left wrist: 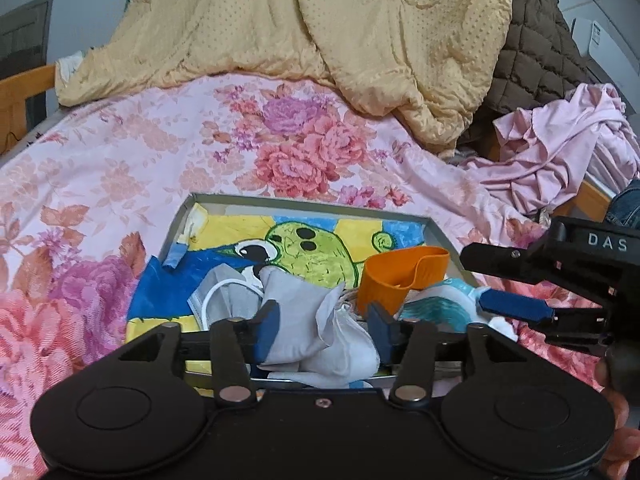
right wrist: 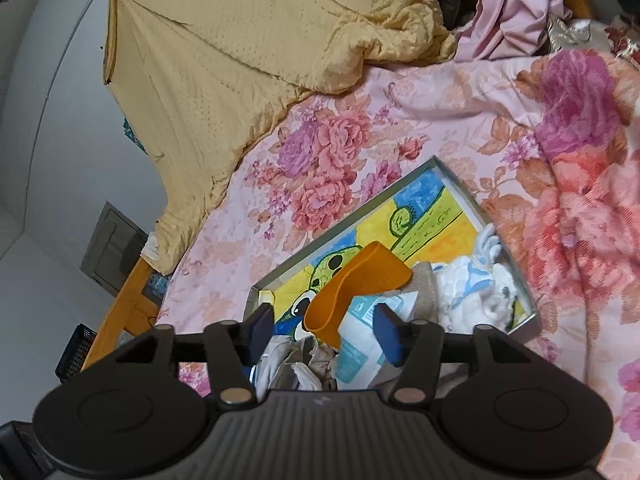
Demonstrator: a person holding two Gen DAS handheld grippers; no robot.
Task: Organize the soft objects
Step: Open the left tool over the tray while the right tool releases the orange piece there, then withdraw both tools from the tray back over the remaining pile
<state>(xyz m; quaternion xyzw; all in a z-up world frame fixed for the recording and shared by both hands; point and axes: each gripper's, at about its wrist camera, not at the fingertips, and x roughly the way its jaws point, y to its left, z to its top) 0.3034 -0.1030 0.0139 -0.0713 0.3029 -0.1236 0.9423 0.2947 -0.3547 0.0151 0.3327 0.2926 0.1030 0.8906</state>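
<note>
A shallow metal tray (left wrist: 304,202) lined with a cartoon frog picture lies on the floral bed sheet. It holds grey and white face masks (left wrist: 332,336), a soft orange cup (left wrist: 400,276) on its side and a white and teal packet (left wrist: 432,312). My left gripper (left wrist: 324,332) is open, and the pale masks lie loose between its blue pads. My right gripper (right wrist: 326,334) is open too, with the orange cup (right wrist: 352,284) lying just ahead between its jaws. The right gripper (left wrist: 476,280) reaches in from the right. A white plush toy (right wrist: 480,292) fills the tray's (right wrist: 460,176) far corner.
A yellow quilt (left wrist: 320,28) is heaped at the back of the bed, with a brown quilted jacket (left wrist: 532,48) and a pink garment (left wrist: 560,144) to its right. A wooden bed frame (left wrist: 24,92) edges the left side. The floral sheet (left wrist: 120,152) surrounds the tray.
</note>
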